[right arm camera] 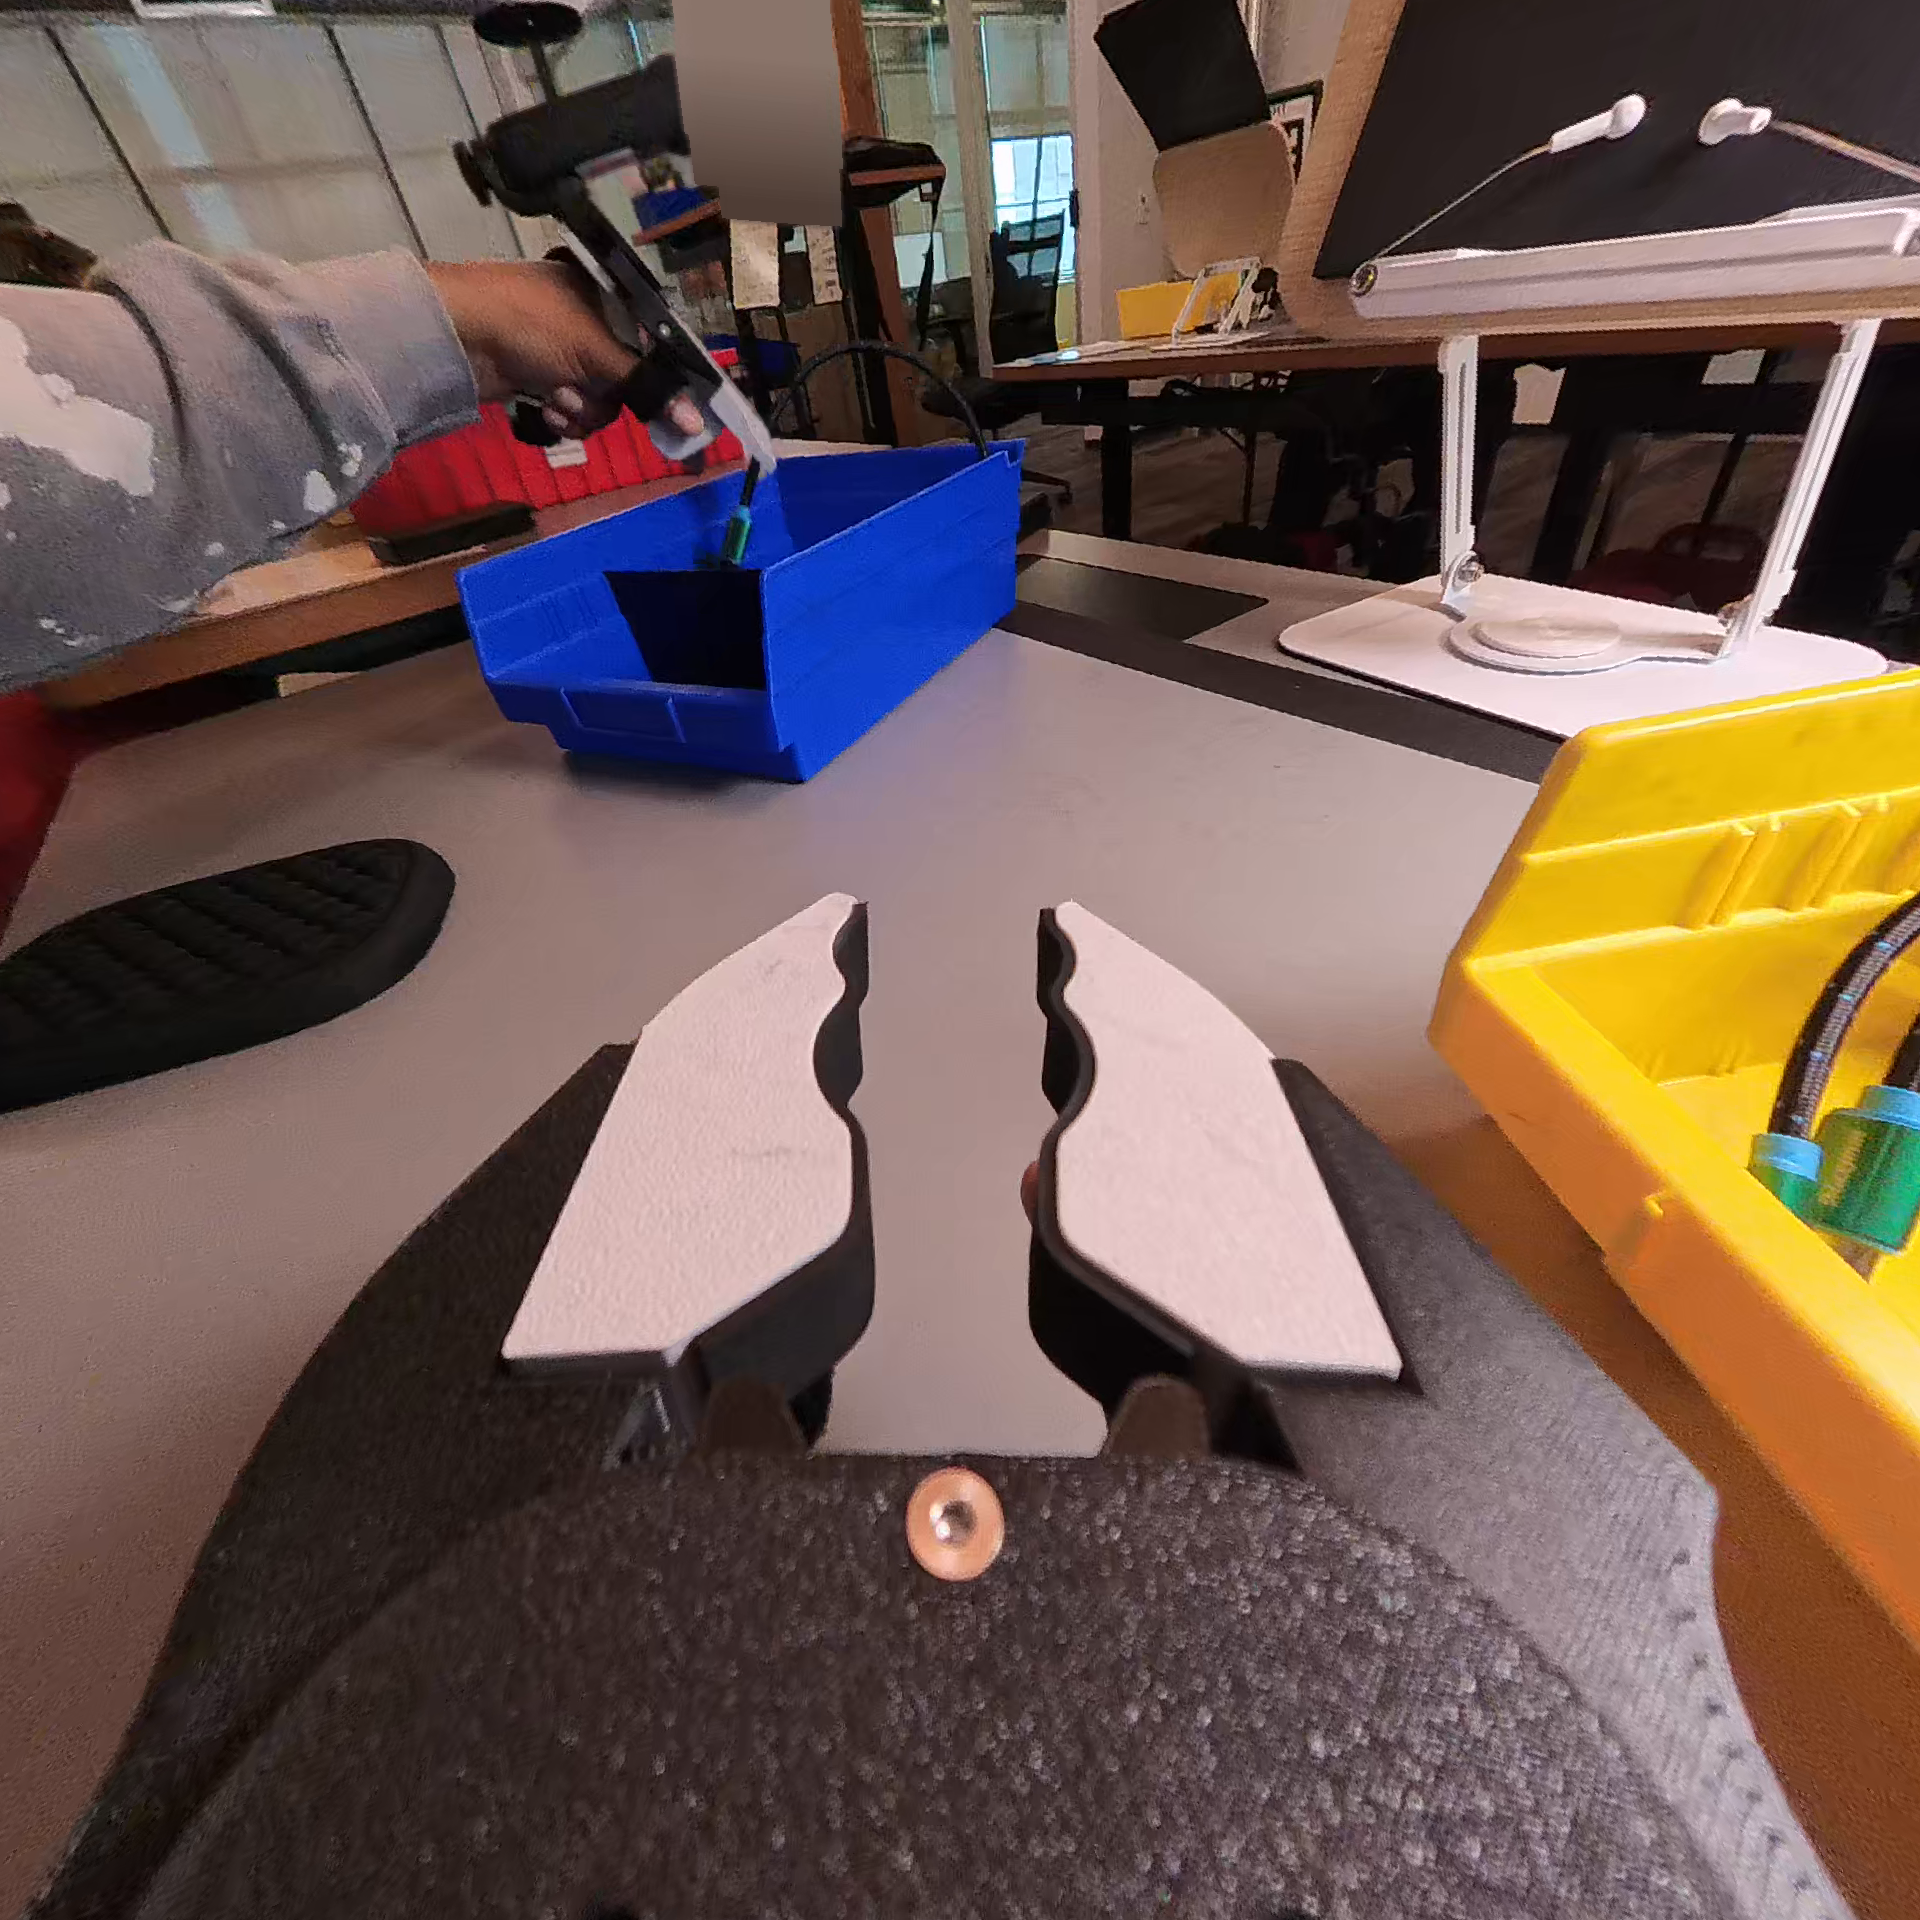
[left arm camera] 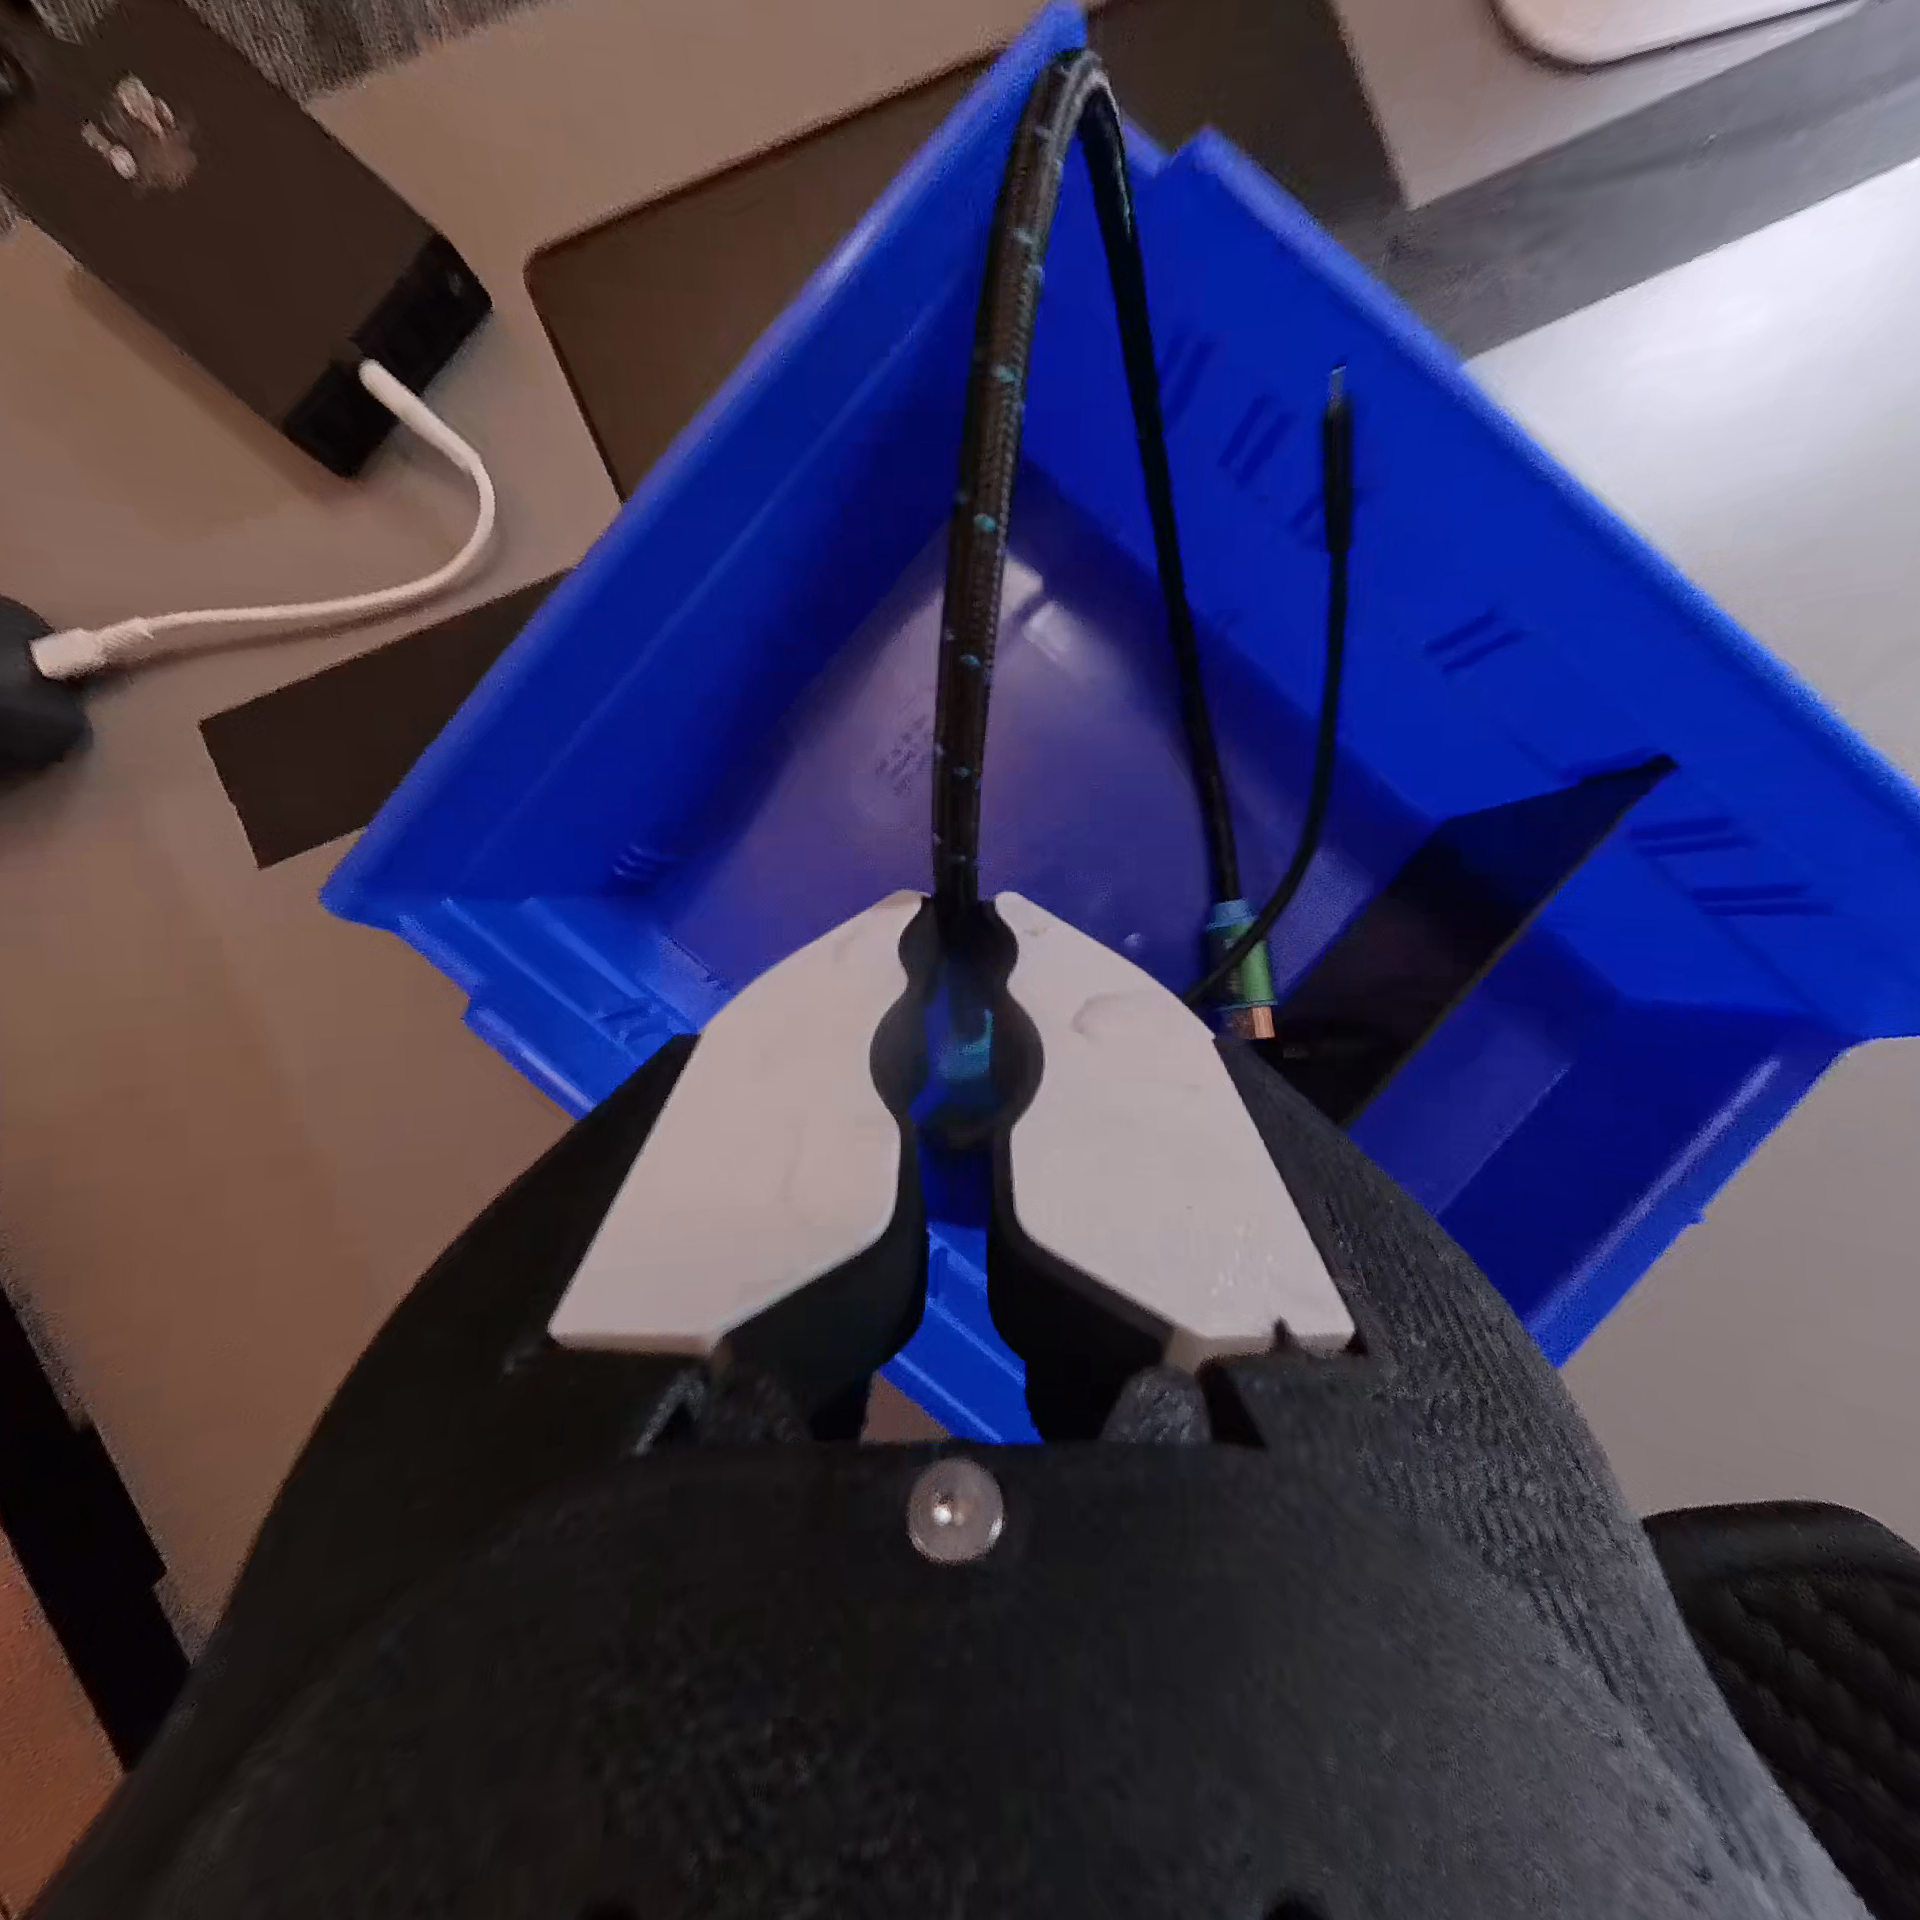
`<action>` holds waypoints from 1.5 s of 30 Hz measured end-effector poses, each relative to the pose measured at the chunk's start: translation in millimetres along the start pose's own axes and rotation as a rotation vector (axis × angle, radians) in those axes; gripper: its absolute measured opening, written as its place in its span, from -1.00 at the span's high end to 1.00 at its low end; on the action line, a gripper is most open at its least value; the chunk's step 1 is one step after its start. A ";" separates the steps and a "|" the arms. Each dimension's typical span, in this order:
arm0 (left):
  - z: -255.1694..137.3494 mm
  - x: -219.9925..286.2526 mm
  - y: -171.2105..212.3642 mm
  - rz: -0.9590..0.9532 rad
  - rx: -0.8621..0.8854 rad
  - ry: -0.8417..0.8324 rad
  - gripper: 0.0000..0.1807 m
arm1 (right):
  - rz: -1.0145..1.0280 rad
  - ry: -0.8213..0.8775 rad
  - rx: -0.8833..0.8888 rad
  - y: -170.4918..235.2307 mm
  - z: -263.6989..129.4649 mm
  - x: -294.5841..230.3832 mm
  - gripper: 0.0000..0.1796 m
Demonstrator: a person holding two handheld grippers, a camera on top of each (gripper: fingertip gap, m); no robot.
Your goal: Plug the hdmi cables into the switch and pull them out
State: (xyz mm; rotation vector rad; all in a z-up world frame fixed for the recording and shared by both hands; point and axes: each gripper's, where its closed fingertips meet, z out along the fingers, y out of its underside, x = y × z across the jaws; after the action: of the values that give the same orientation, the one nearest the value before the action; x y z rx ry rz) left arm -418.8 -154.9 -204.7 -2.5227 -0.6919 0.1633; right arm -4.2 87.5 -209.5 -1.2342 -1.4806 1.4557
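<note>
My left gripper (left arm camera: 961, 925) is shut on a black braided hdmi cable (left arm camera: 977, 540) and holds it over the blue bin (left arm camera: 665, 665). The cable arches up over the bin's far corner and comes back down to a green connector (left arm camera: 1242, 977) inside the bin. A dark flat box (left arm camera: 239, 239) with a white cable (left arm camera: 457, 499) plugged into it lies on the table at the upper left. My right gripper (right arm camera: 951, 925) is open and empty, low over the grey table. From there the left gripper (right arm camera: 727, 426) shows far off above the blue bin (right arm camera: 883, 592).
A yellow bin (right arm camera: 1621, 935) at the right holds more braided cables with green connectors (right arm camera: 1860, 1174). A black padded rest (right arm camera: 208, 956) lies at the left. A white stand (right arm camera: 1558, 644) is at the back right. A thin black cable (left arm camera: 1335, 540) also lies in the blue bin.
</note>
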 end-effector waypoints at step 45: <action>-130.1 285.2 -125.0 -0.402 1.098 1.046 0.93 | 0.080 -0.466 -0.109 -79.9 129.1 -71.0 0.39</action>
State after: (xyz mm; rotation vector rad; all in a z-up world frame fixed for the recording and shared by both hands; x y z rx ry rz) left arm -196.5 23.2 -23.6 -1.1114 -0.4289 -0.6846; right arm -117.3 -12.1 -136.1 -1.0701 -1.8510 1.8244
